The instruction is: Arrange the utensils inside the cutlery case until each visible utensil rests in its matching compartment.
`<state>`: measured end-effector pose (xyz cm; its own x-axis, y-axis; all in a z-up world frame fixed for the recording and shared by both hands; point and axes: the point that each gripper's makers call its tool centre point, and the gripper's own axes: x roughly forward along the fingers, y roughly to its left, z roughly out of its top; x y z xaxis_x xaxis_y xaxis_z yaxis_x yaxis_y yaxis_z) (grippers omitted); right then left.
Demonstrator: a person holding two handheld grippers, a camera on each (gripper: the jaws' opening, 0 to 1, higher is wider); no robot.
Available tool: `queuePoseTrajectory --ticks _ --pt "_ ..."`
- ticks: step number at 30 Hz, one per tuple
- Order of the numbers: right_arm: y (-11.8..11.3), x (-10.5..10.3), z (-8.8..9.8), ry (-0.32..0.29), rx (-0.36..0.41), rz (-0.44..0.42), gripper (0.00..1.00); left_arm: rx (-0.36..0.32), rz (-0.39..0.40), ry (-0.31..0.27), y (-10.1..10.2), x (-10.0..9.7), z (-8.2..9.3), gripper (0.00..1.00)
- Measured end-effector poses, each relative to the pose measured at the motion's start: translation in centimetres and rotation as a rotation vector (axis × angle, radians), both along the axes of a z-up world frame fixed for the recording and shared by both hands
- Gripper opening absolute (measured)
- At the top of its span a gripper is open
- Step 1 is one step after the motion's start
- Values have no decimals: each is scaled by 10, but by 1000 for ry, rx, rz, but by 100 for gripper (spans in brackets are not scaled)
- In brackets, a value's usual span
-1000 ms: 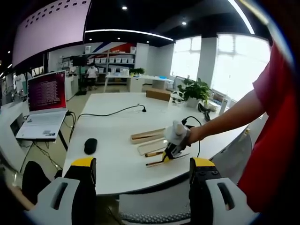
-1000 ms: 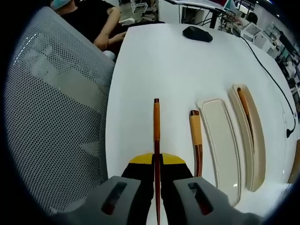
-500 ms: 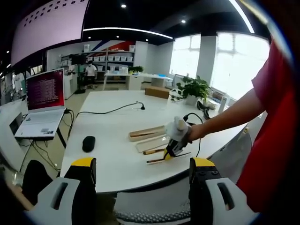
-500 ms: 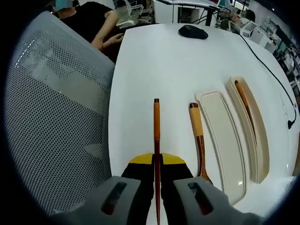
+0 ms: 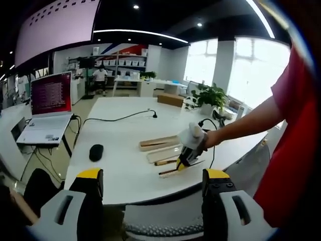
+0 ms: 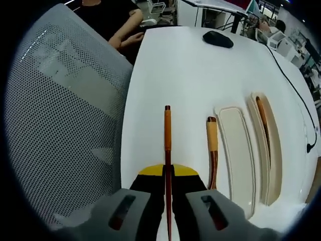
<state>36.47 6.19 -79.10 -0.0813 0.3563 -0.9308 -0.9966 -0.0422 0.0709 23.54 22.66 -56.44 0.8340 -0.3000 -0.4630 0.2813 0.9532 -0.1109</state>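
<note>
One utensil [image 6: 167, 145] sits clamped in the right gripper [image 6: 168, 176], its fingers shut on the handle, long axis pointing straight ahead. The cutlery case [image 6: 241, 150] lies to its right, compartments roughly parallel. The left gripper [image 5: 148, 187] hangs back, fingers apart.

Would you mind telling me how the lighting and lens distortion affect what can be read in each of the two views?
Left gripper view: the windows are blown out white, and fisheye curvature shrinks the cutlery case to a small shape. Right gripper view: even, soft light on the white table, little shadow, the held utensil sharp, while the mesh chair back bulges from distortion.
</note>
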Motion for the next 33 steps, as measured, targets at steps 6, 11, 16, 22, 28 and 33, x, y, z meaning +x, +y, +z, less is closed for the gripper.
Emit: queuePoseTrajectory --ticks 6,11,16,22,28,33 --pt "-3 5 8 -9 1 13 0 5 -4 0 0 3 0 82" --pt "-8 11 13 -19 0 13 0 8 -10 0 -1 3 0 82" --pt "-14 22 22 -31 3 1 0 15 -16 5 0 5 0 82" --pt "-20 38 34 -48 10 -18 0 20 -25 2 -2 6 2 82" --pt "-20 43 40 -56 16 -13 0 20 -31 8 -4 5 0 82" --pt "-18 45 43 -61 15 5 0 24 -27 9 -1 6 2 82"
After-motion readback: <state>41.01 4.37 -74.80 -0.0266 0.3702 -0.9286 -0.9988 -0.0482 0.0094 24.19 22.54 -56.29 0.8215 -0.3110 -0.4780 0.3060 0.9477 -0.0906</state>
